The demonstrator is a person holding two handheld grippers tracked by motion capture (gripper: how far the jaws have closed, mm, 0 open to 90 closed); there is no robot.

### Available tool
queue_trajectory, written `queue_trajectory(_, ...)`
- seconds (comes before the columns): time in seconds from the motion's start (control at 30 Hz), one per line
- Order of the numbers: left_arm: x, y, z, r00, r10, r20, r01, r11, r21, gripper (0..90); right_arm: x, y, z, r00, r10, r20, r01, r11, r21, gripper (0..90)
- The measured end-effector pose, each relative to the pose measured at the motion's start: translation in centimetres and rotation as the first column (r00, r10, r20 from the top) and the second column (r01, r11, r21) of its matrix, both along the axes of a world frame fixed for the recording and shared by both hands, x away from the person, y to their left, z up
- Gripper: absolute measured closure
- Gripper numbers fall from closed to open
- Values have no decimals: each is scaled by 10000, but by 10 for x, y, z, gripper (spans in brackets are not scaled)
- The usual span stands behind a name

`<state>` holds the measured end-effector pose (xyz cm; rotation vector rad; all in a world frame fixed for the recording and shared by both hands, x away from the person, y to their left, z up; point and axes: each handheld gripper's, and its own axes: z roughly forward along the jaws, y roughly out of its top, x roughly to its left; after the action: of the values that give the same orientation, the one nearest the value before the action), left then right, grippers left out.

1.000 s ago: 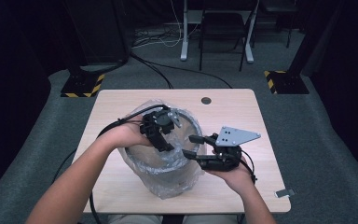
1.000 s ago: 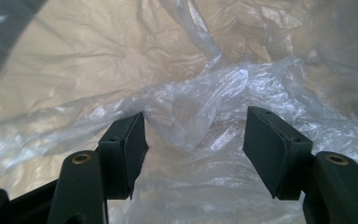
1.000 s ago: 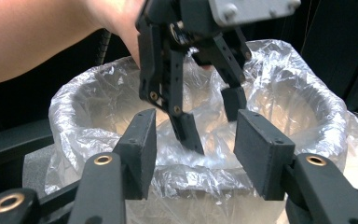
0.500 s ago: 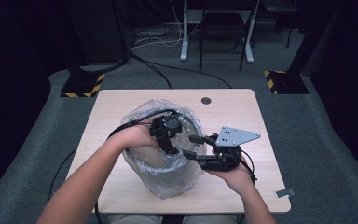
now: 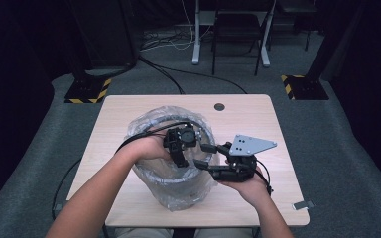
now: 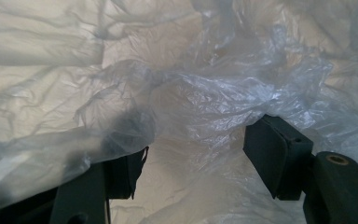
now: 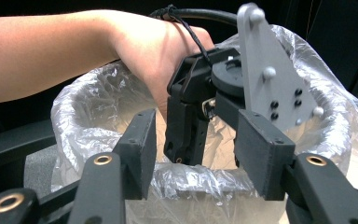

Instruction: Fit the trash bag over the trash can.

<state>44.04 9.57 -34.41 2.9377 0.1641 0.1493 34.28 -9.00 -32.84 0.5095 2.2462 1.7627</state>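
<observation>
Left gripper (image 5: 181, 148) first: its black jaws stand apart, tips down inside the bin's mouth. In the left gripper view a bunched fold of the clear plastic liner (image 6: 200, 93) sits in the gap between them, and film drapes over the jaw on the left of that view. The pad on the right of that view shows bare, its top edge touching the plastic. Whether the pads press the fold I cannot tell; the gap looks wide and the film loose.

Right gripper (image 7: 196, 140): jaws apart as well, straddling the near rim of the bin, where the liner (image 7: 186, 179) folds over the edge. Nothing is pinched; the pads stand clear on either side of the rim film. Beyond its jaws, the left gripper (image 7: 191, 121) hangs into the opening with its grey three-cornered plate upright, the person's left hand (image 7: 154, 51) on top.

Further out: the round bin (image 5: 171, 181) with the liner (image 5: 149, 124) spilling over its lip stands near the middle of the light wooden table (image 5: 258, 114), toward the person's side. The right hand (image 5: 243, 181) holds its gripper (image 5: 206, 154) level from the bin's right side. Cables trail off both grippers. A dark round hole (image 5: 219, 106) sits near the table's far edge.
</observation>
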Motion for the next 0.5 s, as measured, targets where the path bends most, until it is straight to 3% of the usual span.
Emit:
queue_trajectory(0.1,0,-1,0,10000,-64,76,64,10000,-5,380,0,0,0,10000,2,2,-2,10000,1,478)
queue_trajectory(0.23,-2,0,8,9994,-31,338,46,9990,-439,379,0,0,0,10000,0,5,0,10000,0,478)
queue_trajectory(0.5,-9,20,49,9942,127,1066,41,9878,-1556,366,0,0,0,10000,10,15,-10,10000,49,478)
